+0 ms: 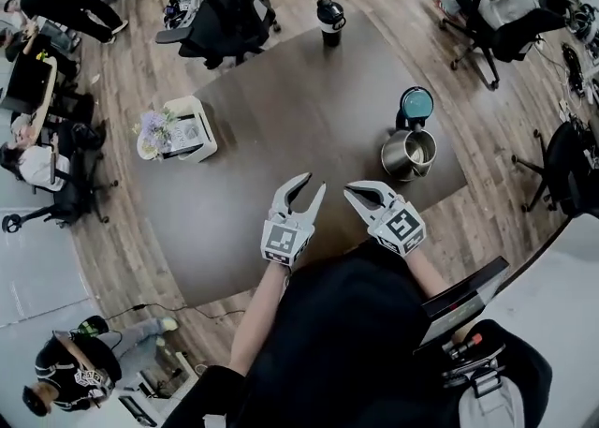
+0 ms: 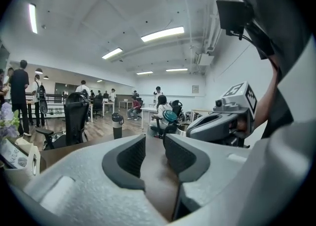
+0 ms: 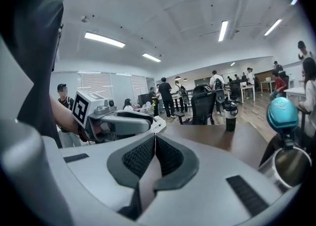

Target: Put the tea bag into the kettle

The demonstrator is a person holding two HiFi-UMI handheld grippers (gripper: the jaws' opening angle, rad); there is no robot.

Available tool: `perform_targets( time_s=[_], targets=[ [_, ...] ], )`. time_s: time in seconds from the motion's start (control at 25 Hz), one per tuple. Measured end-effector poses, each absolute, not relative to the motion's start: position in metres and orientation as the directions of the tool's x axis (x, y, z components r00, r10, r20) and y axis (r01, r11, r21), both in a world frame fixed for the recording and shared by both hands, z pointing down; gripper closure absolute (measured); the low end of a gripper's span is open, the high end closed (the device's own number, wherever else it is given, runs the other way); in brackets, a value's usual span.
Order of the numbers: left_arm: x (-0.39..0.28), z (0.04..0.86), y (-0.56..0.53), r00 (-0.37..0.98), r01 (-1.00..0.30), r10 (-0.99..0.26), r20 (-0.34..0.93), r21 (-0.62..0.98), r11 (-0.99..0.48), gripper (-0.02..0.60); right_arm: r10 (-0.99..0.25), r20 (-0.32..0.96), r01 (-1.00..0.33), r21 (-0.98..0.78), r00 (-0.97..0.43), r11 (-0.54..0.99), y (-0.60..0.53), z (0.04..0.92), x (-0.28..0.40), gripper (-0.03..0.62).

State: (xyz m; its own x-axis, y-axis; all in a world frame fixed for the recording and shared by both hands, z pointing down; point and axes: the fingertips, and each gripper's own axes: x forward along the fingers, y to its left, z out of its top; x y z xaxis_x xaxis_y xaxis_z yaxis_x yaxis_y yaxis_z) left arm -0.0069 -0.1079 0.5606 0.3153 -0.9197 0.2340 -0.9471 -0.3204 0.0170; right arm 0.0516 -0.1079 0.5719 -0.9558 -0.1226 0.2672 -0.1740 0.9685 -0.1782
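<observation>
Kettle [image 1: 409,153] lid-up at 2 o'clock, box [image 1: 187,131] at 10; no tea bag seen. Prob. light, floppy: pinch top edge. Left tool [image 1: 313,183] released, right tool [image 1: 351,192] clenched, both empty.

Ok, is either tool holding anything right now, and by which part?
Nothing is held. The left tool has its jaws apart, with only the table showing between them. The right tool has its jaws closed tip to tip, empty.
</observation>
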Motion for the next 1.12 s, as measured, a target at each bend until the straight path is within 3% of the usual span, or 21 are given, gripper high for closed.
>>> perform_targets(
  time_s=[0.28, 0.6, 1.12],
  targets=[
    [-0.037, 0.547, -0.059, 0.33, -0.944, -0.932, 0.15, 0.041, -0.328, 0.575, -0.053, 0.258, -0.097, -0.159, -0.965, 0.983, -0.079, 0.558, 0.001, 0.585],
    [-0.06, 0.55, -0.015, 0.334, -0.943, -0.928, 0.164, 0.062, -0.328, 0.575, 0.023, 0.248, -0.017, -0.16, -0.969, 0.987, -0.04, 0.549, -0.032, 0.588],
    [-0.099, 0.568, 0.034, 0.359, -0.933, -0.918, 0.166, 0.046, -0.356, 0.575, 0.025, 0.252, -0.017, -0.164, -0.967, 0.986, 0.01, 0.56, -0.078, 0.588]
  ],
)
